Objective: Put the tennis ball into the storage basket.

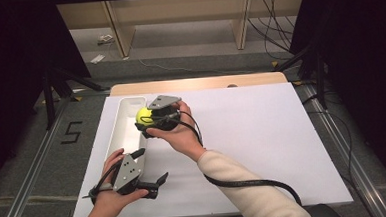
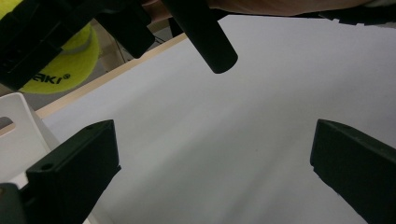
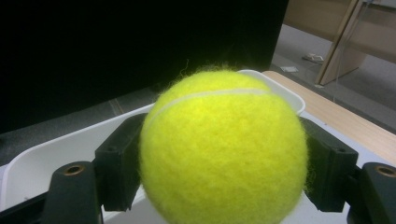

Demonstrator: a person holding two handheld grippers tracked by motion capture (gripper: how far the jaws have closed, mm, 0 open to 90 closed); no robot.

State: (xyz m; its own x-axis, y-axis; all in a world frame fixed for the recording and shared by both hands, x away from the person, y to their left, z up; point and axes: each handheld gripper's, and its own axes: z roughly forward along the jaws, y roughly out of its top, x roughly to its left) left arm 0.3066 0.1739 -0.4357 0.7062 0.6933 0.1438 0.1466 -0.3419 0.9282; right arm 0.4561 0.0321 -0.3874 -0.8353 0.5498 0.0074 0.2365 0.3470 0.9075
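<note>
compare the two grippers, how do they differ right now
The right gripper has its black fingers shut on the fuzzy yellow tennis ball; the left gripper stands wide open with nothing between its fingers. The right is raised beside the long white plastic tray; the left sits low by the tray's near end. Both are hand-held and carry grey plates.

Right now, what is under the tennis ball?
The tennis ball, held by the right gripper, hangs over the far end of the white tray. The tray floor directly below it is hidden by the ball.
</note>
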